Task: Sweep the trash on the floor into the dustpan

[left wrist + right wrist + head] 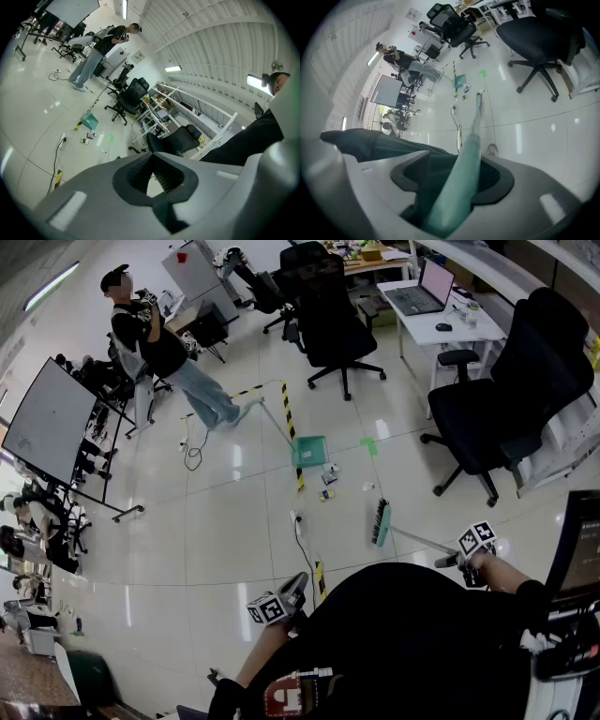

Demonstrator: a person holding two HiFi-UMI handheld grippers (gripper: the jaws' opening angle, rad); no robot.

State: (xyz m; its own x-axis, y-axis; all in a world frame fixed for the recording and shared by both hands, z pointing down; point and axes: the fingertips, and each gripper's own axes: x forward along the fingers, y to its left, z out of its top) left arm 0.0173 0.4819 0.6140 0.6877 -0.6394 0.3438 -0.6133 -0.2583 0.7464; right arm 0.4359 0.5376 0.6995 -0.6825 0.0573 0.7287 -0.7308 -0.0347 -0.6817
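1. The right hand-held gripper is clamped on the pale green handle of the broom. In the head view this hand-held gripper sits low at the right, close to the person's body.
2. The left hand-held gripper has its jaws drawn together at the tips with nothing between them. It hangs in front of the body and well short of the work, so the right side is the working side.
3. The broom's long axis runs from the right hand-held gripper forward and to the left, down to the broom head on the floor.
4. The trash, a few small scraps, lies beyond the broom head, farther forward and a little left. It sits between the head and the dustpan.
5. The green dustpan rests on the floor just past the nearest scraps, beside a yellow-and-black tape line. I judge a push along the handle's own line, bent slightly left, would carry the scraps to it.
6. There is open floor around the scraps. A cable lies near the head on its left, and an office chair stands well apart to the right.
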